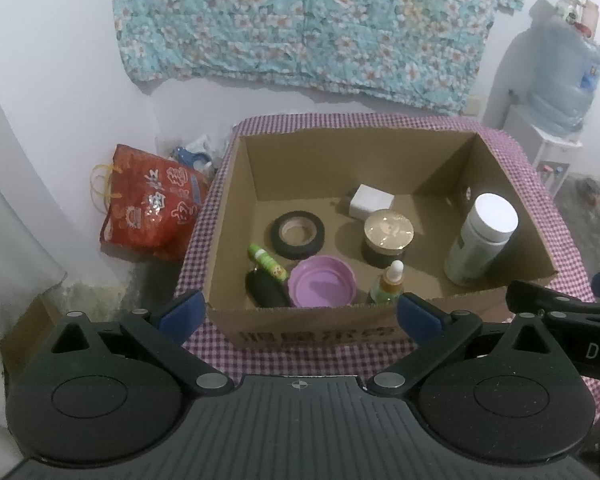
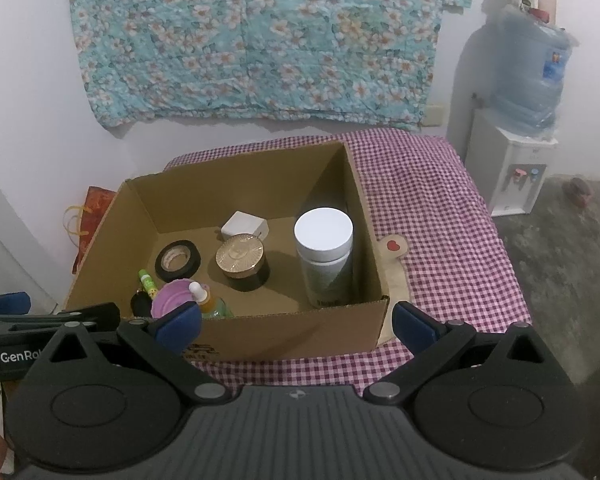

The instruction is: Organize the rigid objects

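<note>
Both grippers hang just short of the near wall of an open brown cardboard box (image 1: 236, 160), and neither holds anything. Left gripper (image 1: 300, 314) has its blue-tipped fingers (image 1: 182, 312) spread wide, one tip just outside the box's near-left corner, the other in front of its near wall. Right gripper (image 2: 298, 320) is likewise spread wide, its tips straddling the near-right corner of the box.

Everything rigid lies inside the box, which rests on a table covered in purple-and-white checked cloth (image 2: 440, 208). A tall white-capped plastic bottle (image 1: 480, 240) stands upright against the right wall. A white square charger block (image 1: 370, 202) sits towards the back, with a round dark jar with a gold lid (image 1: 388, 236) just in front of it. A black roll of tape (image 1: 298, 234) lies flat to the left. Along the near wall sit a green tube (image 1: 266, 260), a black oval object (image 1: 266, 290), a purple round lid (image 1: 322, 286) lying open side up, and a small green dropper bottle with a white tip (image 1: 390, 284), all close together
</note>
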Tool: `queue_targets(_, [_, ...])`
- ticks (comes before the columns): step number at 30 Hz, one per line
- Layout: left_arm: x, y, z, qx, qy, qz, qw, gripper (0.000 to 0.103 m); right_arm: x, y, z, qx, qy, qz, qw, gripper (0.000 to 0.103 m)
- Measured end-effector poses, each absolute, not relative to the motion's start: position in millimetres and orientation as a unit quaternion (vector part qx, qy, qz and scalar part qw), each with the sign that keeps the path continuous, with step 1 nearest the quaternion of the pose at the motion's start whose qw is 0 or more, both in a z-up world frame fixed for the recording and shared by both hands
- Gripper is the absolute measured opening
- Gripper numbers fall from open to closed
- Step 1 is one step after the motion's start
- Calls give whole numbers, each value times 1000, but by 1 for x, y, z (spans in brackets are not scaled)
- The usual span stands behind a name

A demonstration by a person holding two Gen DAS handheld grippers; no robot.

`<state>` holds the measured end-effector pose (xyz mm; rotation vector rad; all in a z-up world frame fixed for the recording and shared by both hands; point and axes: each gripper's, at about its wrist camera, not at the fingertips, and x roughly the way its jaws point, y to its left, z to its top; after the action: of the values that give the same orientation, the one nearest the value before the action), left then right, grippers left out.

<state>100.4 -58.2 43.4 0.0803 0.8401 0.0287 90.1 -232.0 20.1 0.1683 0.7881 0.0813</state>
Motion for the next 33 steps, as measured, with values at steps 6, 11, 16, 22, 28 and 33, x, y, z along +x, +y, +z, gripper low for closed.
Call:
queue_targets(6, [101,-57,42,35,411,13,911,102,91,-230,19,79,385,38,919,103])
queue_targets(11, [101,-56,42,35,411,13,911,102,91,-230,20,79,385,38,919,103])
queue_targets(16, [101,-56,42,36,411,13,911,102,91,-231,19,78,385,38,919,103])
queue_targets(22, [102,-56,42,36,411,12,911,102,91,-233,19,78,386,37,919,103])
queue_targets(28, [102,-55,42,36,411,12,911,102,92,-234,19,78,386,39,918,103])
queue_targets(33, [102,-55,42,36,412,12,911,102,93,-235,18,81,388,39,917,103])
